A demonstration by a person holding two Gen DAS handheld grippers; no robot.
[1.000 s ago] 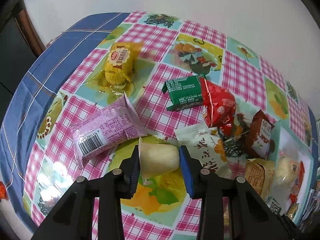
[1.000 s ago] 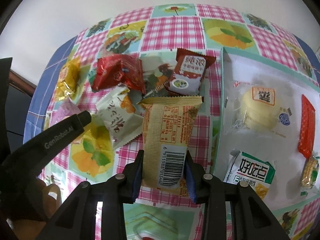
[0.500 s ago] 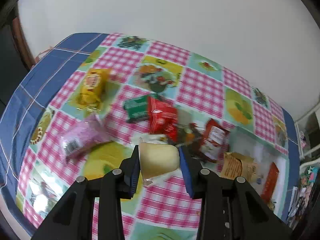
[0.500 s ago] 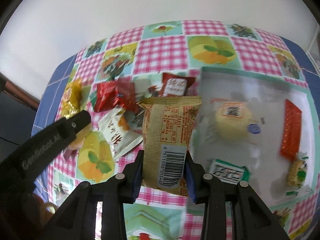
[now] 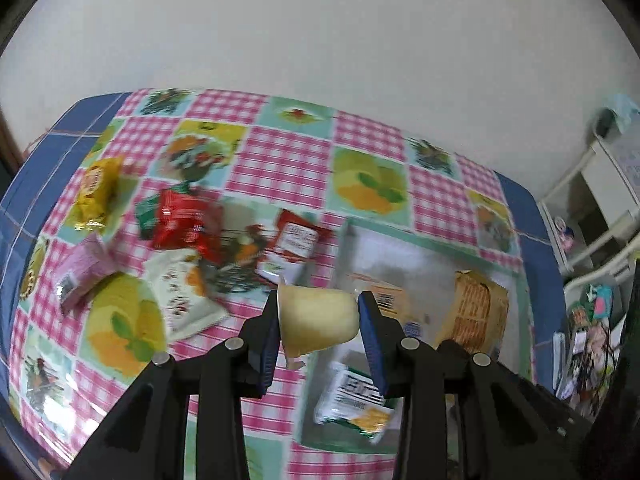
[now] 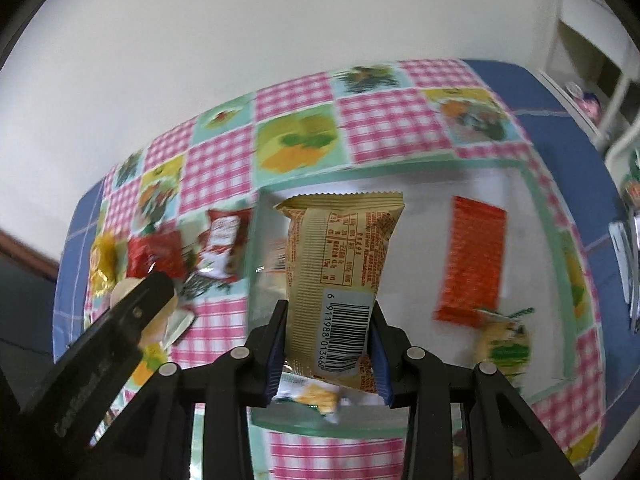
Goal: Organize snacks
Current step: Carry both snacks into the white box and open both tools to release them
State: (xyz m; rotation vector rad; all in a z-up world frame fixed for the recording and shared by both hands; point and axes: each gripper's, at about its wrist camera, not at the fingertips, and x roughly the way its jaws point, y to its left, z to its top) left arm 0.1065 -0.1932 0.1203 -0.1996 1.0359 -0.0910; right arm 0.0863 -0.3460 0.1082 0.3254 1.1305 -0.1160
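Observation:
My left gripper (image 5: 319, 324) is shut on a pale yellow jelly cup (image 5: 316, 320) and holds it above the left edge of the white tray (image 5: 516, 280). My right gripper (image 6: 329, 338) is shut on a tan barcoded snack packet (image 6: 340, 276) and holds it over the tray (image 6: 536, 184); the packet also shows in the left wrist view (image 5: 472, 308). An orange-red bar (image 6: 472, 264), a green-and-white packet (image 5: 356, 404) and a small yellow snack (image 6: 504, 344) lie in the tray.
Loose snacks lie left of the tray on the checked tablecloth: a yellow packet (image 5: 94, 192), red packets (image 5: 184, 220) (image 5: 296, 240), a pink packet (image 5: 86, 276), a white packet (image 5: 184, 292). A white wall stands behind; shelves (image 5: 600, 208) are at the right.
Both grippers have lifted and moved right with their snacks. The right gripper's packet is now over the tray; the left gripper's cup has come from the loose pile to the tray's left edge.

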